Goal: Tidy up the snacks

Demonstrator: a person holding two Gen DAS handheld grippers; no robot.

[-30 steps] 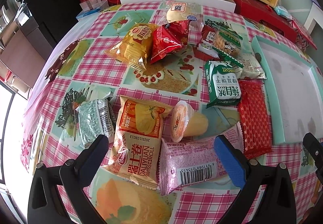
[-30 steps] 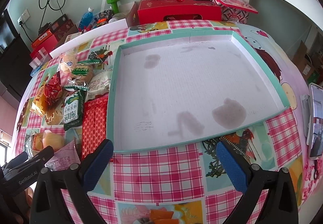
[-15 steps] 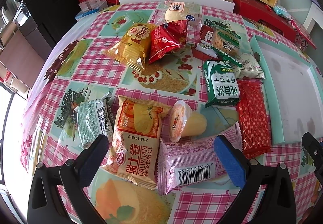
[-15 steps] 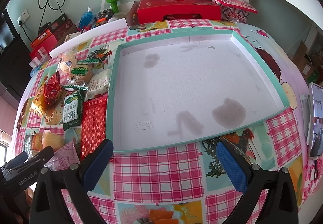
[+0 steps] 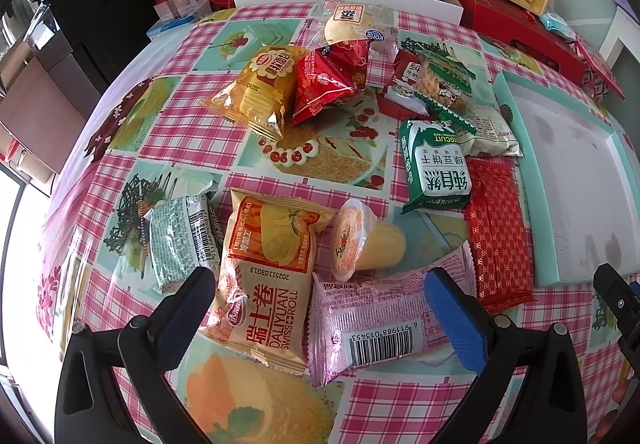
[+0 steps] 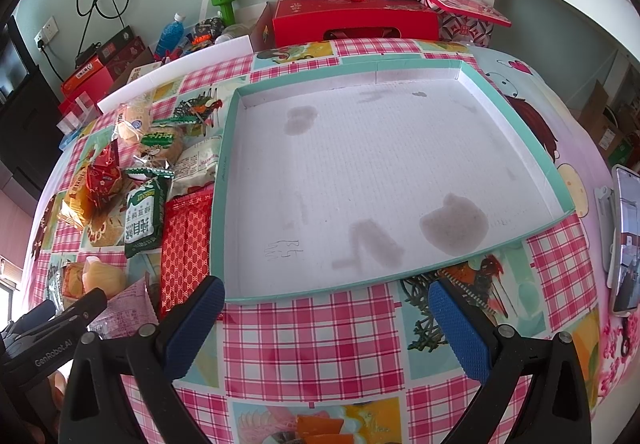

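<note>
- On the checked tablecloth (image 5: 168, 123), the snacks lie loose in a cluster, none yet inside the tray (image 6: 384, 179); I judge the sorting has not begun.
- Left gripper (image 5: 316, 308): fingers wide apart, holding nothing. It hangs over the nearest packets, the orange roll packet (image 5: 268, 280) at about 11 o'clock between its tips and the pink packet (image 5: 380, 320) at about 1 o'clock (whether the pads touch either wrapper cannot be told).
- Jelly cup (image 5: 364, 240) lies on its side at 12 o'clock from that gripper, touching the pink packet's upper edge.
- Green biscuit packet (image 5: 436, 171) and red patterned packet (image 5: 500, 236) sit at 1 to 2 o'clock, the red one just beside the tray's left wall, presumably staged there for a short transfer.
- Yellow bag (image 5: 256, 87) and red bag (image 5: 328, 79) rest farther off at 12 o'clock, overlapping.
- Right gripper (image 6: 326, 320): fingers equally wide, empty, poised over bare cloth at the tray's near rim, with the tray filling its 12 o'clock. It appears to be waiting.
- Tray interior is white, stained, and unoccupied.
- Phone (image 6: 626, 240) lies at 3 o'clock of the tray, apart from the work.
- Risk noted: crinkly wrappers overlap, so a wide grab may lift two packets.
</note>
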